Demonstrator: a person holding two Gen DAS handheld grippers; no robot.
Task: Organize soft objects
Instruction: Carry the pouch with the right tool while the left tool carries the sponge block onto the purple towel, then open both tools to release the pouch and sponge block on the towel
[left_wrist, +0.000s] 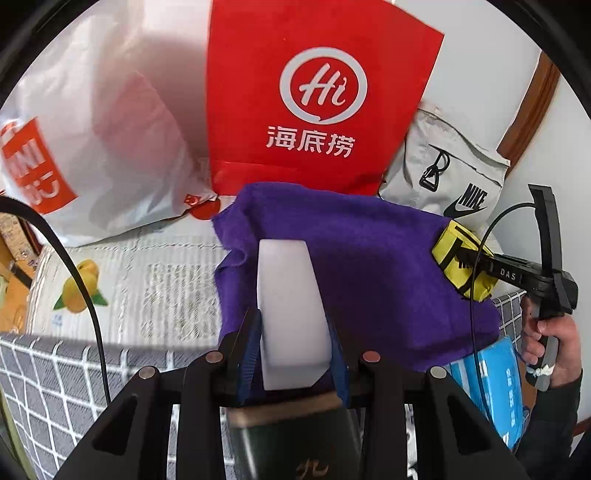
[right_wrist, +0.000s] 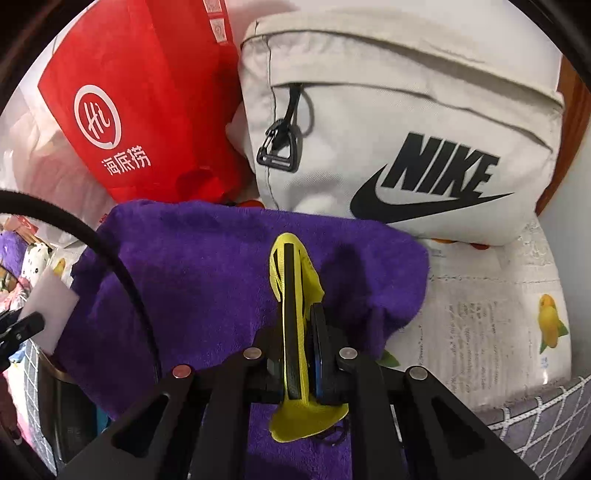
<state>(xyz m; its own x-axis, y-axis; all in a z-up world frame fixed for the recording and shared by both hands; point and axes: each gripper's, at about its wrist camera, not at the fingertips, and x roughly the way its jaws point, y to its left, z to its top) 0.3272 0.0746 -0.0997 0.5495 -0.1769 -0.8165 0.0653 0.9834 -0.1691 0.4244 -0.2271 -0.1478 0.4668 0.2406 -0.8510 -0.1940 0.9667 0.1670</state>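
both my grippers are loaded over the purple towel (right_wrist: 229, 273): my left gripper (left_wrist: 293, 332) pinches a white sponge (left_wrist: 291, 314) pointing lengthwise toward the red bag (left_wrist: 314, 92), my right gripper (right_wrist: 301, 350) clamps a yellow pouch (right_wrist: 295, 295) nearer the grey bag (right_wrist: 406, 129).

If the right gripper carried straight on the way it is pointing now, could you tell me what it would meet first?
Probably the purple towel: the right gripper, shut on the yellow pouch, hangs just over it. Beyond the towel's far edge stands the grey Nike bag. Depth is unclear, so it might pass over the towel.
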